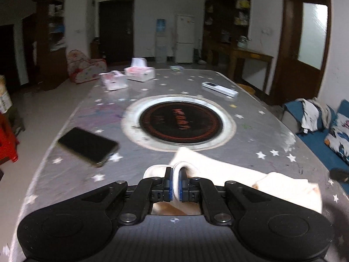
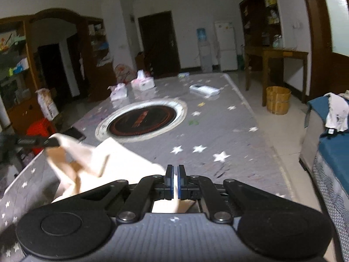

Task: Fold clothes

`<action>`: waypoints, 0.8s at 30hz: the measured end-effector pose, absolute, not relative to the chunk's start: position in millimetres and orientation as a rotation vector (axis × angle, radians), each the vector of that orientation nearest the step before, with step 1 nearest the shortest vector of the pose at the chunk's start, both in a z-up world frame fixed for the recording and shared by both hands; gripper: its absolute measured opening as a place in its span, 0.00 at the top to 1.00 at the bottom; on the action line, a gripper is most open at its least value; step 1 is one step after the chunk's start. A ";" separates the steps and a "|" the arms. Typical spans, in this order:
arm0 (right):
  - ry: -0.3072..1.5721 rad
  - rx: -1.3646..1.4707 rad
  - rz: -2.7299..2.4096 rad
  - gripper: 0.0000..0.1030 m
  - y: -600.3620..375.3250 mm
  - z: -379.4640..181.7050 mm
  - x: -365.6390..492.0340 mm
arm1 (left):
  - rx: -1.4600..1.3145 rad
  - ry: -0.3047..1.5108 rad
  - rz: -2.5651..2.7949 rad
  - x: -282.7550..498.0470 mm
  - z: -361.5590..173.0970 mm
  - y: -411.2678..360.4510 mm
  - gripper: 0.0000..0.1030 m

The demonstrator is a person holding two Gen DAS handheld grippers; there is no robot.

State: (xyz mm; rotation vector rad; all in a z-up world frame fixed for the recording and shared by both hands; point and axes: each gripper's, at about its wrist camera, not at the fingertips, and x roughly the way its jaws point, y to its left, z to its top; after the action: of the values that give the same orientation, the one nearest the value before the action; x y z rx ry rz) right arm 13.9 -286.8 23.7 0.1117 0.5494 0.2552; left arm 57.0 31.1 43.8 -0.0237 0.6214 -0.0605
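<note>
A cream-coloured garment (image 1: pixel 229 174) lies at the near end of a grey star-patterned table (image 1: pixel 250 131). My left gripper (image 1: pixel 175 170) is shut on a rolled white edge of it, the cloth bulging up between the blue pads. In the right wrist view the same garment (image 2: pixel 122 161) stretches from my right gripper (image 2: pixel 175 170), shut on a thin fold of it, across to the left gripper (image 2: pixel 51 142), which holds the other end lifted off the table at the left. The cloth hangs slack between the two.
A black phone (image 1: pixel 87 145) lies left of a round black hob (image 1: pixel 181 122) set in the table. Tissue boxes (image 1: pixel 139 73) and a white remote (image 1: pixel 219 89) lie at the far end. A blue sofa (image 2: pixel 333 144) with clothes stands right, a wooden bucket (image 2: pixel 278 100) on the floor.
</note>
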 end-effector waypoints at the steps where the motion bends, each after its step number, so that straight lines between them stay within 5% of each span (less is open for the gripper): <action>1: 0.539 0.114 0.242 0.98 -291.6 27.1 9.9 | -0.032 0.616 -0.049 51.2 45.6 37.2 0.95; 11: 0.624 0.097 0.267 0.94 -291.8 11.3 6.5 | -0.125 0.558 0.103 -17.6 56.0 103.1 0.95; 15: 0.667 0.078 0.290 0.71 -280.1 -5.1 20.5 | -0.143 0.592 0.162 -38.7 44.0 122.7 0.95; 22: 0.705 0.010 0.307 0.74 -259.2 -26.2 41.3 | -0.174 0.654 0.221 -57.2 20.1 142.6 0.95; 24: 0.705 -0.017 0.295 0.88 -254.3 -28.2 43.8 | -0.176 0.661 0.225 -62.6 17.2 144.4 0.95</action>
State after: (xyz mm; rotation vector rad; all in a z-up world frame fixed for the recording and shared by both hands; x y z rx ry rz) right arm 43.8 -254.3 -28.2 -0.0166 0.7047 0.2952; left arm -62.6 144.4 17.2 -0.1763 0.6609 0.2247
